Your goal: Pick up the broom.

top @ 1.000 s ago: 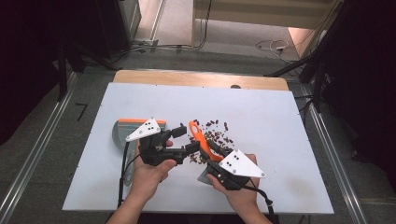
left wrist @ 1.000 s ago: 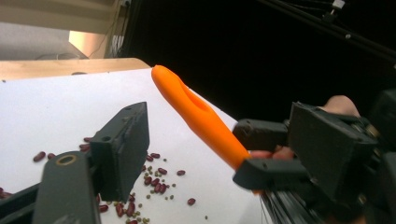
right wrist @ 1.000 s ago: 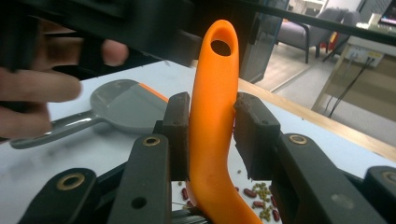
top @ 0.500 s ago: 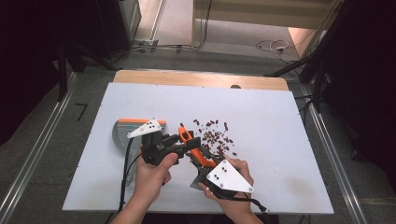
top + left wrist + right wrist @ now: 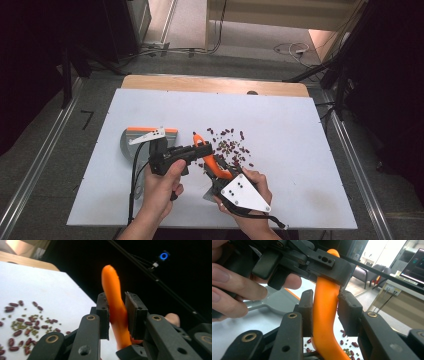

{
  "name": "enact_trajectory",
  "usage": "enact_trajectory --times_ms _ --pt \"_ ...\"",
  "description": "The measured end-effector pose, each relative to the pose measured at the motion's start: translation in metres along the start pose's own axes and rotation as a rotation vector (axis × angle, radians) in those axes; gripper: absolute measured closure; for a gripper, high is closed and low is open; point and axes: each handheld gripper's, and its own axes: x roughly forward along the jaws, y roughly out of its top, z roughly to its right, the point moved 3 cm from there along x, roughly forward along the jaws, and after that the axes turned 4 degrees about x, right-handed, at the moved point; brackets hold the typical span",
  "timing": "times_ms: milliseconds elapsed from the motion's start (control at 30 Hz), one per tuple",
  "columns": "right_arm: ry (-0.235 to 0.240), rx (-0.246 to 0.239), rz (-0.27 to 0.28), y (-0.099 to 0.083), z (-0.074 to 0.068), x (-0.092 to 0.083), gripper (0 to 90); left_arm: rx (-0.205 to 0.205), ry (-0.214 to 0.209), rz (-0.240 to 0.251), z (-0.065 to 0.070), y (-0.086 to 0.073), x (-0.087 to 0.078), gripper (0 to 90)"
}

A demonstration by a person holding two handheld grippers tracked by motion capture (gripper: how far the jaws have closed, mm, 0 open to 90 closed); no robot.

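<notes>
- Left gripper point(image 5: 196, 151): jaws have just been closing, now clamped on the orange handle point(image 5: 113, 305).
- Right gripper point(image 5: 218, 172): clamped lower on the same handle.
- Beans point(image 5: 231, 146) lie just beyond both.

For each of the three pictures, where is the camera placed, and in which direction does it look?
High view: above the person's side, facing forward and down on the table; both forearms, left gripper and right gripper show.
Left gripper view: rides that gripper, looking along its jaws, which have just closed on the orange handle.
Right gripper view: rides the right gripper, facing the left hand.
Shared: the handle and the beans.
</notes>
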Motion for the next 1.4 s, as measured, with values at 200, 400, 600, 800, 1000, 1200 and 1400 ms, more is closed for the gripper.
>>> enact_trajectory --times_ms 200,400,600,800,1000,1200,1400 --pt "0.047 0.039 0.023 0.0 0.004 0.002 58.2 0.095 -0.03 0.01 0.01 0.005 -0.003 76.3" --pt "0.214 0.099 0.013 0.011 0.024 -0.005 50.2 0.229 -0.014 -0.02 0.01 0.012 -0.012 76.3" --pt "0.39 0.163 -0.046 0.008 0.045 -0.005 47.9 0.296 -0.021 -0.035 0.01 0.02 -0.025 76.3" --pt "0.578 0.182 -0.171 -0.004 0.051 0.004 45.0 0.324 -0.037 -0.06 0.011 0.023 -0.029 76.3" --pt "0.724 0.216 -0.305 -0.022 0.047 0.018 41.6 0.345 -0.087 -0.095 0.016 0.02 -0.026 76.3" --pt "0.858 0.273 -0.379 -0.036 0.043 0.023 43.6 0.366 -0.138 -0.098 0.021 0.02 -0.026 76.3" --pt "0.917 0.3 -0.424 -0.049 0.043 0.027 45.8 0.368 -0.185 -0.097 0.024 0.019 -0.025 76.3"
